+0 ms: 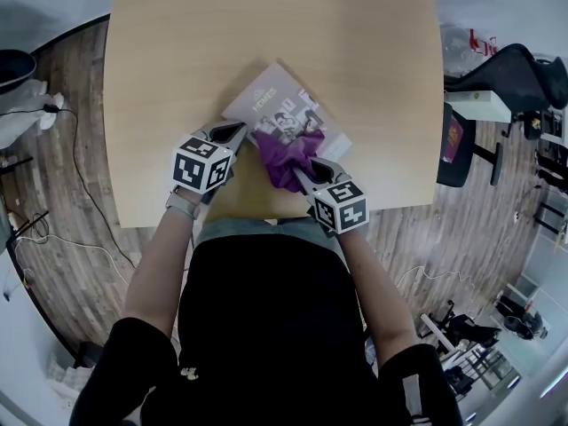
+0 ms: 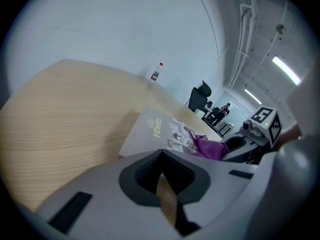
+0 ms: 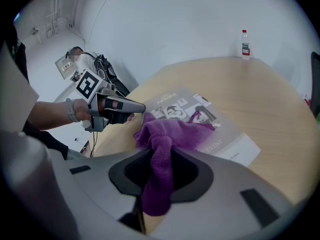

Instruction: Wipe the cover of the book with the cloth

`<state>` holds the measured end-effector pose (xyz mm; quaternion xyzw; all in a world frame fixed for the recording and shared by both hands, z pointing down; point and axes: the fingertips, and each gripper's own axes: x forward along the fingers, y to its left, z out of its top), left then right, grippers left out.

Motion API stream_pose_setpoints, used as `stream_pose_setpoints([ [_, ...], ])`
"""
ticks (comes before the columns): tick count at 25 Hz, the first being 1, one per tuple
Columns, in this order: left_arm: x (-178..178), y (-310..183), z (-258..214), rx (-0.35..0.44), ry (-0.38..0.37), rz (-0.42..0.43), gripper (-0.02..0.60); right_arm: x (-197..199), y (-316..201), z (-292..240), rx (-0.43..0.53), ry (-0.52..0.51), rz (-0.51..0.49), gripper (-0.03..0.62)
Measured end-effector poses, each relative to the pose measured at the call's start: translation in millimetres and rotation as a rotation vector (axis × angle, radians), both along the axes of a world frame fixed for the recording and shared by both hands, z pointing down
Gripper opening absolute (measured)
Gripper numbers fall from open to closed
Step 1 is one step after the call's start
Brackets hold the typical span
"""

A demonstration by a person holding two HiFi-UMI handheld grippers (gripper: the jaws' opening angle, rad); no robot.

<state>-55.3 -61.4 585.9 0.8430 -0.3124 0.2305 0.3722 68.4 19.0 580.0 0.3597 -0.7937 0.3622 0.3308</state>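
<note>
- Right gripper (image 1: 302, 177): jaws clamped on the purple cloth (image 1: 288, 156), which lies bunched on the cover of the book (image 1: 275, 105).
- Left gripper (image 1: 241, 131): jaws closed and empty, tip at the book's near-left edge.
- Procedure: pin that edge, press the cloth flat, and stroke along the cover's length.
- Book: flat by the near edge of the worktop (image 1: 160, 51), long axis diagonal, title end toward the far-left corner.
</note>
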Motion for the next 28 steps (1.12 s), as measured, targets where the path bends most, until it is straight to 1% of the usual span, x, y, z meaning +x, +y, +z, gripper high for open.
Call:
stream_pose_setpoints([
  [2,1.0,0.9,-0.6,0.011,0.004,0.011,0.02,-4.1,-4.5,-0.5,-0.007,-0.002,-0.009,0.098],
  [4,-3.1,1.6,-2.7,0.03,0.001,0.003,0.02,-8.4,-7.9,-0.7,-0.01,-0.008,-0.015,0.098],
  [8,-24.9,-0.1,-9.3,0.121,-0.039,-0.023,0.02,-16.8,-14.6,-2.4,-0.005,-0.009,-0.035,0.098],
  [11,-41.5,-1.3,0.9,0.126,-0.069,-0.019,0.03,-24.7,-19.4,-2.4,-0.007,-0.006,-0.062,0.098],
  [12,-44.7,-2.7,5.4,0.126,-0.08,-0.01,0.073,-27.4,-21.6,-2.3,-0.007,-0.005,-0.072,0.098],
  [13,-45.9,-3.9,9.8,0.126,-0.089,0.006,0.133,-29.9,-24.2,-2.4,-0.007,-0.003,-0.082,0.098],
  [15,-43.8,-5.4,16.8,0.132,-0.104,0.052,0.163,-34.6,-28.8,-2.7,-0.008,0.0,-0.101,0.098],
  [17,-41.7,-7.0,21.0,0.147,-0.117,0.087,0.169,-39.6,-32.0,-2.2,-0.012,0.001,-0.118,0.098],
  [21,-42.9,-10.2,22.1,0.177,-0.122,0.13,0.169,-49.2,-38.7,-1.6,-0.024,-0.006,-0.139,0.098],
  [24,-41.5,-9.5,21.3,0.219,-0.148,0.193,0.166,-54.6,-44.4,-2.0,-0.033,-0.014,-0.155,0.098],
  [26,-40.6,-11.4,18.8,0.251,-0.16,0.224,0.156,-59.5,-49.4,-2.5,-0.036,-0.022,-0.162,0.098],
  [28,-42.6,-11.7,21.4,0.258,-0.175,0.239,0.144,-65.8,-55.4,-2.4,-0.04,-0.034,-0.164,0.098],
])
